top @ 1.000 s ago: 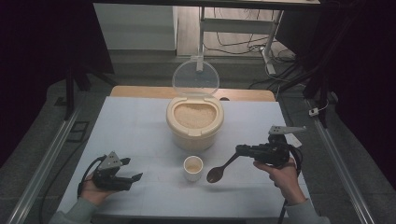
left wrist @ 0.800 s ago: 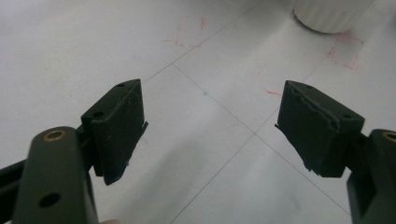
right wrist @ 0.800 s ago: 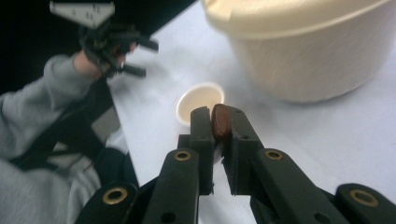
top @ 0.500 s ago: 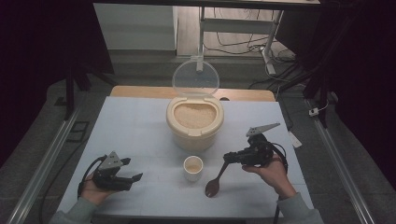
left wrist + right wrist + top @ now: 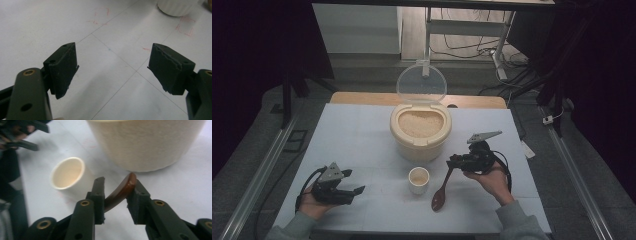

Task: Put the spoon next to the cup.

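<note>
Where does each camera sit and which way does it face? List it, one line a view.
High view: above the near table edge, facing forward and down; both forearms, left gripper, right gripper.
Left gripper view: on that gripper, along its spread jaws at bare table.
Right gripper view: along its just-opening jaws, spoon between.
Shared: cup, rice container.

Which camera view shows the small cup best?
The right gripper view: the small cup lies close, its open mouth and wall plain. The high view shows it whole but tiny, before the rice container. The left gripper view catches its base at the top edge.
</note>
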A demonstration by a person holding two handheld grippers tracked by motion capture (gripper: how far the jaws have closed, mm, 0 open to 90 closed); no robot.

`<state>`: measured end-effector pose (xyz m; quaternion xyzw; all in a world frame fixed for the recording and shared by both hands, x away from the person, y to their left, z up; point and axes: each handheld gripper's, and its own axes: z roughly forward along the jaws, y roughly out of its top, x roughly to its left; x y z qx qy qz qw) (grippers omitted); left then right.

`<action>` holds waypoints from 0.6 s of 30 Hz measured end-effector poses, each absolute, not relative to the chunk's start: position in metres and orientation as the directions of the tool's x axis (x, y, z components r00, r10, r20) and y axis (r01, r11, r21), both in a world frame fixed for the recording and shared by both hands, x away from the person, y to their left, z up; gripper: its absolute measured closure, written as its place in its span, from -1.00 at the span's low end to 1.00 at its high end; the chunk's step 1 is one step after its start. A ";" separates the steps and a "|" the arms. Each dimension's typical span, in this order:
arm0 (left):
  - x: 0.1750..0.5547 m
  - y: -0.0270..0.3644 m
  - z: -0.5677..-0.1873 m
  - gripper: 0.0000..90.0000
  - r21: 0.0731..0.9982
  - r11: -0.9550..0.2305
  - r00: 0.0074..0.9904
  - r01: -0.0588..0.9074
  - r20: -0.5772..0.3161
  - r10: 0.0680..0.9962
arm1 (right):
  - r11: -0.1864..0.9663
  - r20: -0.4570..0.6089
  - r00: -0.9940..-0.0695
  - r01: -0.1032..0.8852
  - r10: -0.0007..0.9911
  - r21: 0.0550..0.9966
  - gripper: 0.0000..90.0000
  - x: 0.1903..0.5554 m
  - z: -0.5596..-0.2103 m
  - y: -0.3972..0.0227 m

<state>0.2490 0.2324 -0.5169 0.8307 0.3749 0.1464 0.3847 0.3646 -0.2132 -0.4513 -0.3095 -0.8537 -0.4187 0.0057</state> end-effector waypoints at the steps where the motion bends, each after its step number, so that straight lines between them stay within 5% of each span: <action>1: 0.249 0.232 -0.517 -0.50 0.749 -0.423 0.676 0.510 -0.046 0.735 | 0.460 0.254 -0.807 0.528 0.533 0.713 0.47 0.366 -0.454 -0.213; 18: 0.249 0.231 -0.517 -0.50 0.748 -0.427 0.680 0.509 -0.045 0.732 | 0.493 0.148 -0.766 0.536 0.626 0.685 0.12 0.380 -0.493 -0.200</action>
